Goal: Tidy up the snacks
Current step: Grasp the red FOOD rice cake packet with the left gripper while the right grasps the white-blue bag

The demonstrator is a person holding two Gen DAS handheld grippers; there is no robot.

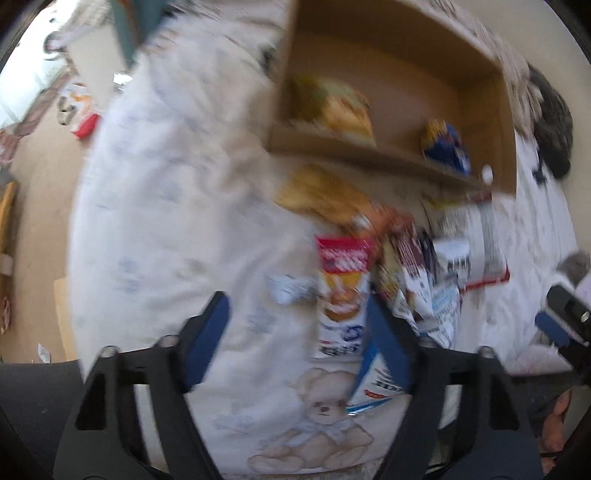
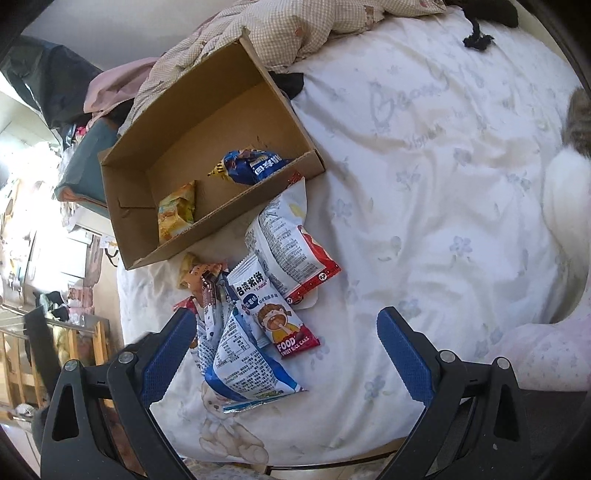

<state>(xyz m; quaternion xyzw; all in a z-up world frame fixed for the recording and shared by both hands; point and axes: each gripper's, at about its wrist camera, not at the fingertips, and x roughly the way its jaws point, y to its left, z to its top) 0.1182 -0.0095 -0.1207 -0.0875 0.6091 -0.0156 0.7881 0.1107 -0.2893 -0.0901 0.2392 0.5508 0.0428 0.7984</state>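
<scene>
- On the bed [image 2: 424, 177], covered by a white sheet with pale flowers and a teddy bear print, lies a loose heap of snack packets [image 2: 258, 314] just in front of an open cardboard box [image 2: 147, 199].
- Inside the box lie a blue packet [image 2: 251, 166] near one long wall and a yellow packet [image 2: 176, 214] leaning in a corner; the rest of the box floor is bare.
- In the heap, a red-edged packet [image 2: 295, 254] lies printed side down closest to the box, a rice cake packet [image 2: 273, 310] with a cartoon child overlaps it, and a blue-and-white packet [image 2: 245, 363] lies nearest the cameras.
- The left hand-held gripper [image 1: 295, 332] points steeply down over the heap, its view blurred; its jaws stand partly apart, with a red-and-white packet [image 1: 343, 291] in the gap close to one pad, and no pad is seen pressing on it.
- The right hand-held gripper [image 2: 288, 358] hangs above the near end of the heap, jaws wide apart and holding nothing.
- A checked quilt [image 2: 295, 33] is bunched up behind the box.
</scene>
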